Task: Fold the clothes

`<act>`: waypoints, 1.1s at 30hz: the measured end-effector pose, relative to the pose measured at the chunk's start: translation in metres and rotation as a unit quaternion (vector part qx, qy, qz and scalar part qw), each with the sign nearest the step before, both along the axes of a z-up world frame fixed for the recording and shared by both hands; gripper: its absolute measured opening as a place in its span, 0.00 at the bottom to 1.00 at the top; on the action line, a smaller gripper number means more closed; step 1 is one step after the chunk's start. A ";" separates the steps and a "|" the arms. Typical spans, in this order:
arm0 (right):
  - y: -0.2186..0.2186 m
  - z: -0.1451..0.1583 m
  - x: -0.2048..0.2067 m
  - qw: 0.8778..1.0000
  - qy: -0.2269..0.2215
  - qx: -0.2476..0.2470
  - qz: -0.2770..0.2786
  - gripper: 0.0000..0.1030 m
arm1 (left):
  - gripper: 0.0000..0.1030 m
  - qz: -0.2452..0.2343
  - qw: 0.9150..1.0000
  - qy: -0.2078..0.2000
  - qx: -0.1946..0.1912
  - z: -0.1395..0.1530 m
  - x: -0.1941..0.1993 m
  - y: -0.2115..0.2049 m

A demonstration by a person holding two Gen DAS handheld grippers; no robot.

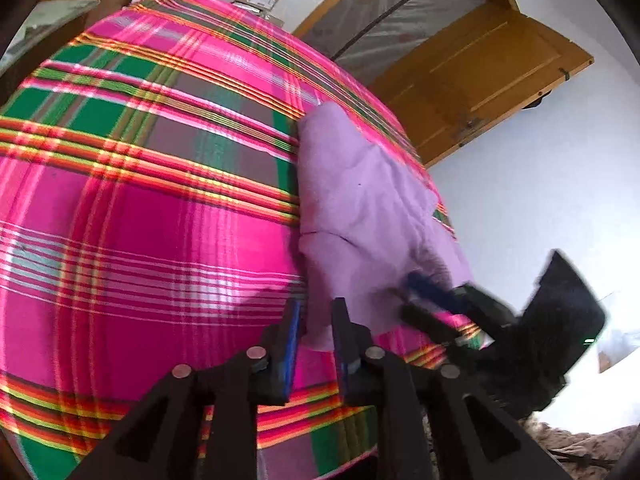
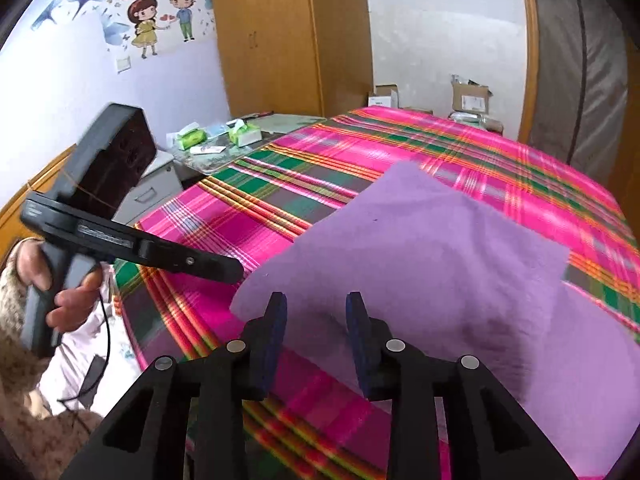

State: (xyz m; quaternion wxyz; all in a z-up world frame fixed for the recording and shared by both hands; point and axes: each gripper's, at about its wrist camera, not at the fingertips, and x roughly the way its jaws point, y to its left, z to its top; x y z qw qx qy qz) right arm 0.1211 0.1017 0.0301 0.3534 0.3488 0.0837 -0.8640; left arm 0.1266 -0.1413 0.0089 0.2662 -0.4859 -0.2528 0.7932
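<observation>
— What worried you, standing there?

— The lilac garment (image 2: pixel 420 264) lay part-folded near the bed's (image 1: pixel 120 200) near corner, its end hanging past the edge. The left gripper (image 1: pixel 316 336) had its fingers a little apart with the near hem between them, pinching nothing that I could see. The right gripper (image 2: pixel 316 332) stood spread over the cloth, not holding it either. With nothing gripped, I thought the fold could slump, or the hanging end could drag it down off the plaid sheet.

— Any writing to read?

— Farther off, the boxes (image 2: pixel 468 100) behind the bed carried white labels, too small to read. The cartoon sticker (image 2: pixel 164 20) on the wall had a line of characters above it, also illegible.
</observation>
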 end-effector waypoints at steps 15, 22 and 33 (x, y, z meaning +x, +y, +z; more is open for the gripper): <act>-0.013 0.003 0.024 0.999 0.021 0.032 -0.010 0.47 | 0.34 -0.012 1.000 0.000 -0.016 0.016 -0.034 0.002; -0.047 -0.002 0.019 0.999 0.012 0.029 -0.024 0.69 | 0.37 -0.009 0.999 -0.003 -0.031 0.020 -0.077 0.004; -0.081 -0.031 0.004 0.988 0.015 0.113 -0.107 0.69 | 0.45 -0.046 0.998 -0.015 -0.042 0.007 -0.143 0.031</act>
